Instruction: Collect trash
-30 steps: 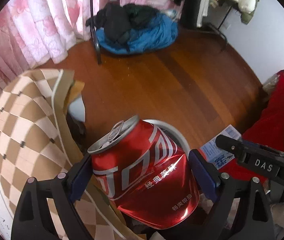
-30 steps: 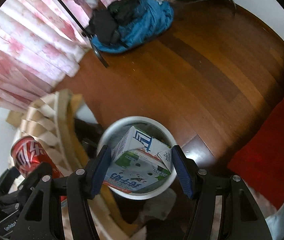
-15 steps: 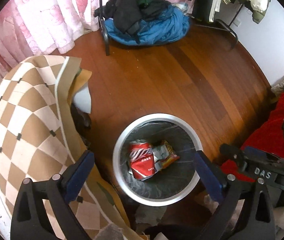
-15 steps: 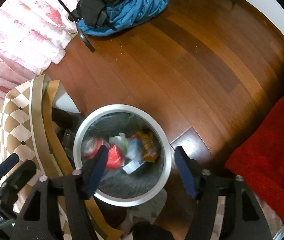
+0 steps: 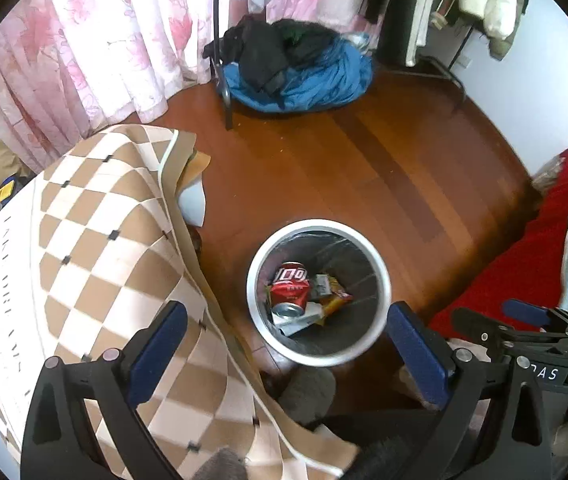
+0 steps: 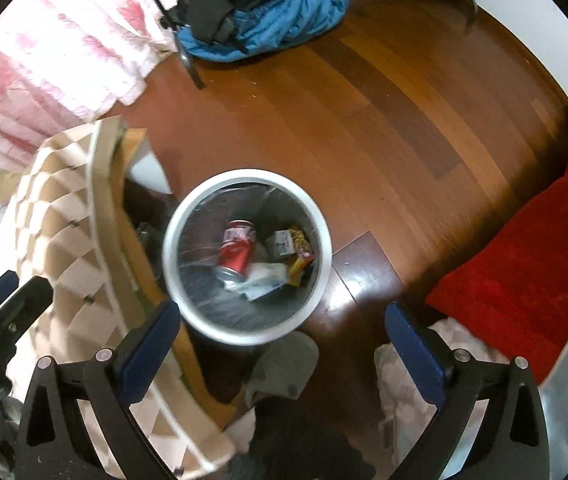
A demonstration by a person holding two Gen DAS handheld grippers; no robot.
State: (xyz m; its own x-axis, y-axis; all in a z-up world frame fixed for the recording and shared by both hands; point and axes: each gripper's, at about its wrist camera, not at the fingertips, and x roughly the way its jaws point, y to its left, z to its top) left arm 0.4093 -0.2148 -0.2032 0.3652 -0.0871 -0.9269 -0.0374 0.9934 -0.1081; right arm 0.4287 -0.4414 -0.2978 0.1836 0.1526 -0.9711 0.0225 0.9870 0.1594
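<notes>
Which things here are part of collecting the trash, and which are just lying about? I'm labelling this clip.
Job in hand:
white bin
red can inside it
snack wrapper inside it
left gripper, open
right gripper, open

Just lying about:
checked blanket
blue clothes pile
red cloth
pink curtains

red can (image 5: pixel 291 288) in white-rimmed bin (image 5: pixel 380 268), tan-and-cream checked blanket (image 5: pixel 83 240), pink floral curtains (image 5: pixel 83 40), red cloth (image 6: pixel 524 248), blue-padded fingers (image 5: pixel 416 356)
</notes>
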